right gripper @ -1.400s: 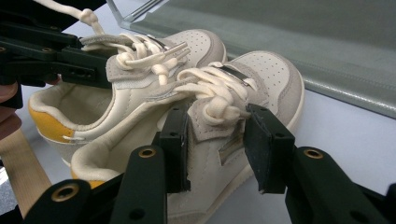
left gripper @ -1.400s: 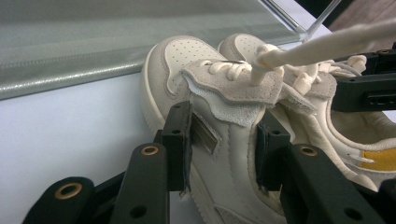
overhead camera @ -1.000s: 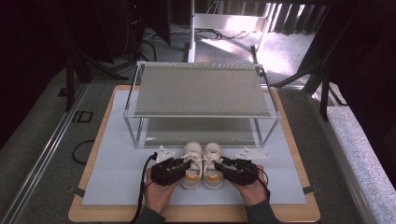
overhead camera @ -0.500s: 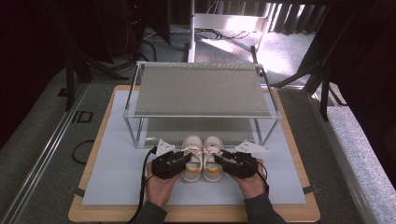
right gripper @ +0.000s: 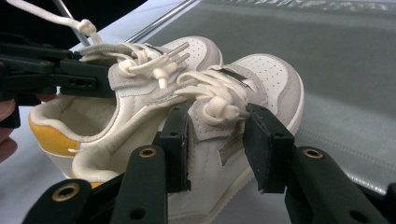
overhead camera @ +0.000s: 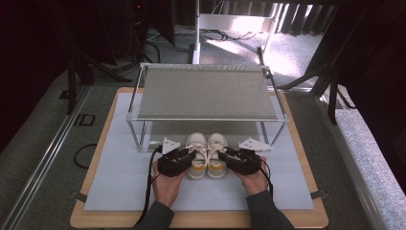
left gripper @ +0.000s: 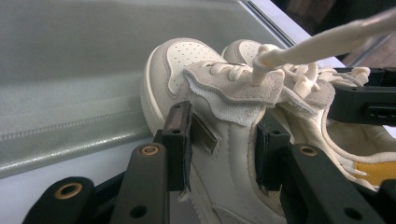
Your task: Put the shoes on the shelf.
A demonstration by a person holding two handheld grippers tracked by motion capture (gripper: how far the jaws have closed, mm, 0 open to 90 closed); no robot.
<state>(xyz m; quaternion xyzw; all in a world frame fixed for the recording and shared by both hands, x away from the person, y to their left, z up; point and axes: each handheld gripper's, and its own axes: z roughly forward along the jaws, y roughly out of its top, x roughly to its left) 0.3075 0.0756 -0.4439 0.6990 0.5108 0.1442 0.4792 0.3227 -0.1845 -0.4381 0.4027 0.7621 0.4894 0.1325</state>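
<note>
Two small cream sneakers with yellow heels sit side by side on the pale mat, toes toward the shelf. My left gripper (overhead camera: 188, 156) is shut on the left sneaker (overhead camera: 195, 149). In the left gripper view its jaws (left gripper: 223, 145) clamp the left sneaker's (left gripper: 184, 60) side wall beside the tongue. My right gripper (overhead camera: 228, 154) is shut on the right sneaker (overhead camera: 217, 149). In the right gripper view its pads (right gripper: 217, 145) squeeze the laced upper of the right sneaker (right gripper: 268, 74). The toes reach the front legs of the two-level shelf (overhead camera: 206, 91).
The metal-framed shelf has a grey top deck and a grey lower deck (overhead camera: 167, 128) just above the mat. The pale mat (overhead camera: 119, 177) lies on a wooden board (overhead camera: 91, 218). Dark stands and cables surround the table.
Both hands have slid forward with the sneakers, away from the table's near edge toward the shelf. The toes now sit at the shelf's front legs. Both grips are unchanged.
</note>
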